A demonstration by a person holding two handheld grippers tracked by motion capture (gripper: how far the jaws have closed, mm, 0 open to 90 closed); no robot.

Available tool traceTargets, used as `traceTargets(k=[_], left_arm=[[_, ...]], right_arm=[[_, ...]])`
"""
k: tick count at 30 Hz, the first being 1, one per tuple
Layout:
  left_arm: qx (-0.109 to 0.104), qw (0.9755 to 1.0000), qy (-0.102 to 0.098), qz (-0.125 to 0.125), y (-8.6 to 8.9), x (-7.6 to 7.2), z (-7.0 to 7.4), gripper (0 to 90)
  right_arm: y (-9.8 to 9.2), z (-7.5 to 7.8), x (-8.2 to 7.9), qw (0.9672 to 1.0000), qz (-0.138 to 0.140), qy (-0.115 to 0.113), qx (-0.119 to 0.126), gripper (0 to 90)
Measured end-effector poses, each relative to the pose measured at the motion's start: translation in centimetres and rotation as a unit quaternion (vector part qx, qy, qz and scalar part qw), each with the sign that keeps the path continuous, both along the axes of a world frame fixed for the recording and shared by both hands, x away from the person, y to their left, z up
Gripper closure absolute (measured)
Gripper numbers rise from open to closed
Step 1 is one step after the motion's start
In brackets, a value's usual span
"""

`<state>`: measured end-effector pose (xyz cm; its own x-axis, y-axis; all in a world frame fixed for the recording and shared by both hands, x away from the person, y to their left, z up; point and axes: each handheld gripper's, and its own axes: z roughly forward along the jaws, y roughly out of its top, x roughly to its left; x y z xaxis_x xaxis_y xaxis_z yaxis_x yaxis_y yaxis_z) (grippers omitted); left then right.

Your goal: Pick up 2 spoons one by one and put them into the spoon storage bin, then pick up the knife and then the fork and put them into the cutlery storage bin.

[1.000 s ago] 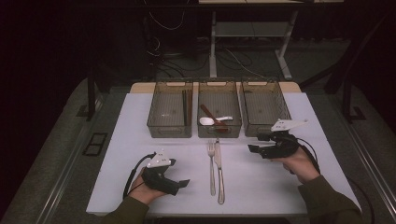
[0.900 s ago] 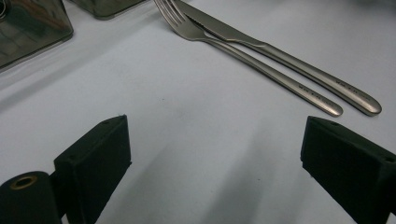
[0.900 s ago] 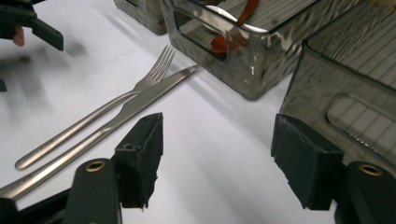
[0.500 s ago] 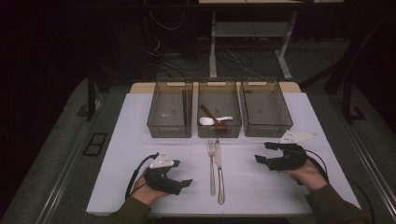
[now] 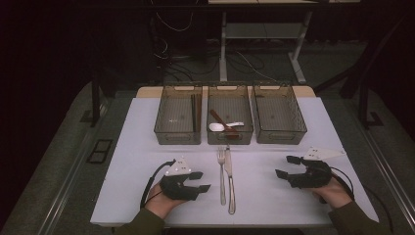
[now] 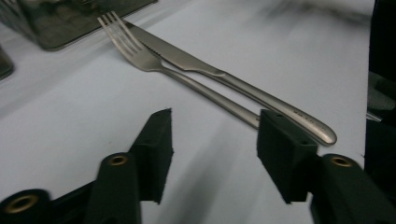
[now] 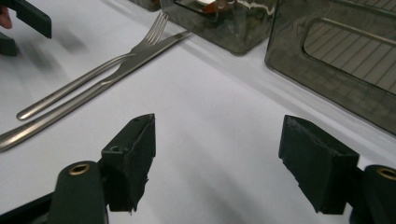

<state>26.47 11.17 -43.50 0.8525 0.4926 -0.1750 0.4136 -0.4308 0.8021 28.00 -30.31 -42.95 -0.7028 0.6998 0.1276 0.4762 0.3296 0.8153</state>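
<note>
A steel fork and a steel knife lie side by side at the middle of the white table, handles toward me. My left gripper rests just left of them, pointing at their handles. Its jaws have just been closing but stand apart with nothing between them. In the left gripper view, the fork and knife lie just beyond the jaws. My right gripper hovers well right of the cutlery, jaws wide, just opened a little further, and empty. From there the fork and knife lie off to the left.
Three smoky clear bins stand in a row behind the cutlery. The left bin holds dark sticks, the middle bin a white spoon and a brown utensil, and the right bin looks bare. Dark floor surrounds the table.
My right gripper has come back from near the right bin toward me and lower. My left gripper has shifted slightly right toward the cutlery, and its jaws have narrowed.
</note>
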Motion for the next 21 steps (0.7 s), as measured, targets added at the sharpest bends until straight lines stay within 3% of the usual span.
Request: traceTargets(k=[11,21], left_arm=[[0.007,0.9993,0.008,-0.036,-2.8,0.2,0.3,86.9],[0.029,0.9984,0.016,-0.046,-6.3,0.6,-0.6,88.3]], right_arm=[[-0.4,-0.6,-0.3,1.0000,-0.006,0.005,-0.002,26.1],[0.0,-0.8,-0.3,0.9999,0.002,0.007,-0.012,25.9]])
